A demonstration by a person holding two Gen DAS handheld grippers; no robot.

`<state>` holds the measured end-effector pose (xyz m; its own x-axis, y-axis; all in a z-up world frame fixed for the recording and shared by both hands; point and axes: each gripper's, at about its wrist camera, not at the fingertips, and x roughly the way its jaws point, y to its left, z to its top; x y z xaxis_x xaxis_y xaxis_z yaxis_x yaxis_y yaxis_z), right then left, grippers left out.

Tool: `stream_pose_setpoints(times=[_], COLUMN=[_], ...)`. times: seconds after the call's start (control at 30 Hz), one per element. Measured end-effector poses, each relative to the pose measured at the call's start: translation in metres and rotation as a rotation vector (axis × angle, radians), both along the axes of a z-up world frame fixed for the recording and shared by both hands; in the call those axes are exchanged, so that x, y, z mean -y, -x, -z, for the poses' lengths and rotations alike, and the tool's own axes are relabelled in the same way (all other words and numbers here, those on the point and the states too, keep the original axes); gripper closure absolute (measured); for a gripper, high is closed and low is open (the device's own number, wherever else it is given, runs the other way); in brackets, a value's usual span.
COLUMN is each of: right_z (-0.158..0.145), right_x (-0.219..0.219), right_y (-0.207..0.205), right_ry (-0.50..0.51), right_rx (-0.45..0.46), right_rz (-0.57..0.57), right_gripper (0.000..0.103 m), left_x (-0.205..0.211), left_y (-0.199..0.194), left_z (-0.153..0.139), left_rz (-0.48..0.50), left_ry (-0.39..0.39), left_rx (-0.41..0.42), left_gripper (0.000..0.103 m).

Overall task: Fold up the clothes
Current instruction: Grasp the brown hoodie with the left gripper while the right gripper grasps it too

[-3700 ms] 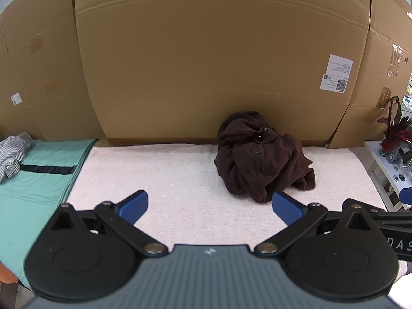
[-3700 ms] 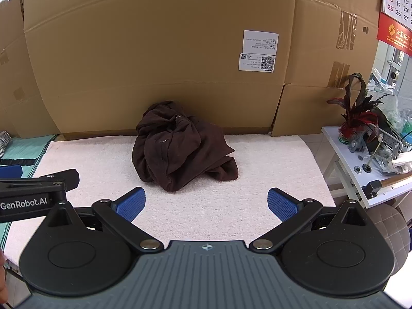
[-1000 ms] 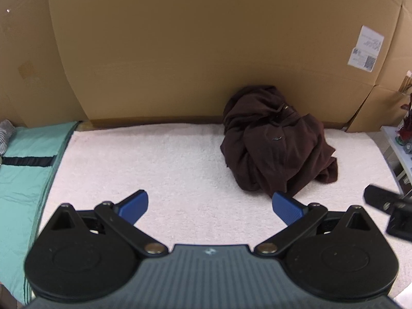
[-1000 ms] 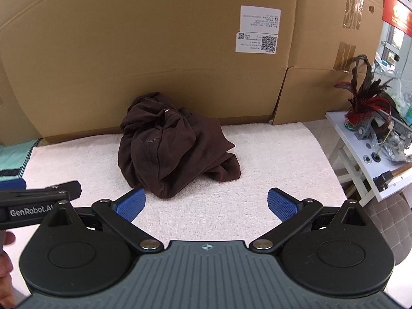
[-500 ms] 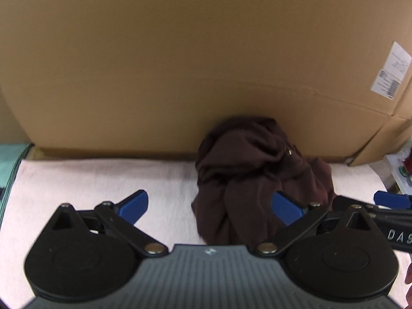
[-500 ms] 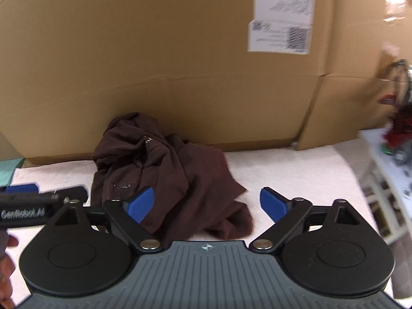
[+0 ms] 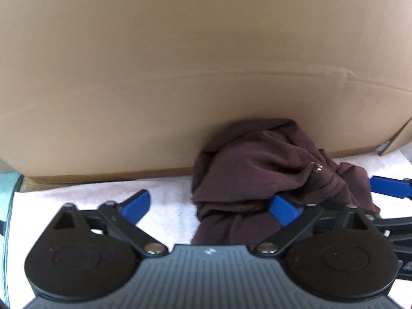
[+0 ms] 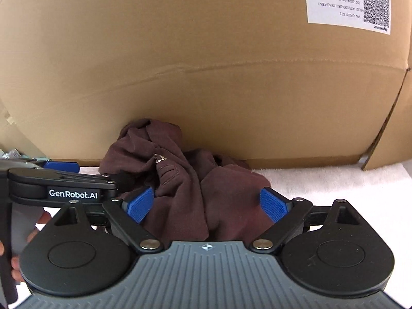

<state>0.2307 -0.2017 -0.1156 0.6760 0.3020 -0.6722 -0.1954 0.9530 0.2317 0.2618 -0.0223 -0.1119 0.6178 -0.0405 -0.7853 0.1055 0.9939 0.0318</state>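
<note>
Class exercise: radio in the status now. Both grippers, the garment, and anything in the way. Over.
Left gripper open, right gripper open, both at the brown garment. Garment crumpled on white towel, unfolded. Cardboard wall right behind it.

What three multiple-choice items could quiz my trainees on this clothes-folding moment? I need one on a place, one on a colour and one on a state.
1. Where does the crumpled dark brown garment lie?
A. On the white fleecy cover, against the brown cardboard wall
B. Hanging on a rack
C. In a basket

2. What colour are the pads of the right gripper?
A. Red
B. Blue
C. Yellow

3. How do the left gripper and the right gripper stand?
A. Both shut on the cloth
B. One open, one shut
C. Both open

Answers:
1. A: the heap sits on the cover at the foot of the cardboard.
2. B: both pads show blue.
3. C: each pair of fingers stands wide apart, nothing clamped.
</note>
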Motion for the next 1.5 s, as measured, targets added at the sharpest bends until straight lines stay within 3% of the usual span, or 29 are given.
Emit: stream_pose_setpoints(times=[0.03, 0.07, 0.13, 0.2, 0.3, 0.47, 0.73, 0.77, 0.83, 0.87, 0.93, 1.1, 1.2, 1.37, 1.5], right_z=[0.001, 0.001, -0.002, -0.005, -0.011, -0.024, -0.031, -0.028, -0.025, -0.026, -0.047, -0.126, -0.148, -0.144, -0.108], right_x=[-0.001, -0.001, -0.003, -0.005, -0.006, -0.01, -0.028, -0.031, -0.033, -0.032, -0.029, -0.034, -0.041, -0.057, -0.072], right_y=[0.0, 0.0, 0.005, 0.009, 0.019, 0.035, 0.053, 0.054, 0.056, 0.058, 0.075, 0.141, 0.155, 0.206, 0.249], right_ry=[0.005, 0.011, 0.03, 0.049, 0.054, 0.075, 0.085, 0.084, 0.059, 0.038, -0.021, -0.108, -0.134, -0.138, -0.09], right_rx=[0.004, 0.008, 0.012, 0.017, 0.022, 0.068, 0.105, 0.092, 0.043, 0.019, 0.045, 0.208, 0.228, 0.11, -0.056], right_rz=[-0.007, -0.014, -0.036, -0.057, -0.067, -0.048, -0.074, -0.091, -0.11, -0.113, -0.099, -0.179, -0.241, -0.321, -0.319], right_gripper=[0.019, 0.028, 0.043, 0.061, 0.071, 0.062, 0.06, 0.061, 0.081, 0.085, 0.088, 0.092, 0.093, 0.097, 0.097], left_x=[0.002, 0.003, 0.007, 0.006, -0.001, -0.013, -0.025, -0.027, -0.032, -0.037, -0.048, -0.078, -0.103, -0.14, -0.153], left_y=[0.0, 0.0, 0.0, 0.001, 0.006, 0.024, 0.055, 0.052, 0.055, 0.059, 0.068, 0.109, 0.137, 0.173, 0.184], left_z=[-0.001, -0.003, -0.005, -0.007, -0.014, -0.035, -0.051, -0.053, -0.056, -0.058, -0.067, -0.105, -0.121, -0.117, -0.088], left_rz=[0.008, 0.016, 0.032, 0.038, 0.026, 0.026, 0.016, 0.012, -0.002, -0.005, -0.005, 0.025, 0.031, 0.035, 0.057], left_ry=[0.017, 0.034, 0.069, 0.079, 0.112, 0.167, 0.221, 0.227, 0.25, 0.259, 0.272, 0.284, 0.3, 0.294, 0.307], left_rx=[-0.007, -0.014, -0.028, -0.033, -0.028, 0.012, 0.041, 0.038, 0.03, 0.037, 0.054, 0.146, 0.188, 0.158, 0.05], left_gripper=[0.028, 0.043, 0.055, 0.077, 0.093, 0.096, 0.097, 0.097, 0.098, 0.1, 0.103, 0.103, 0.103, 0.103, 0.103])
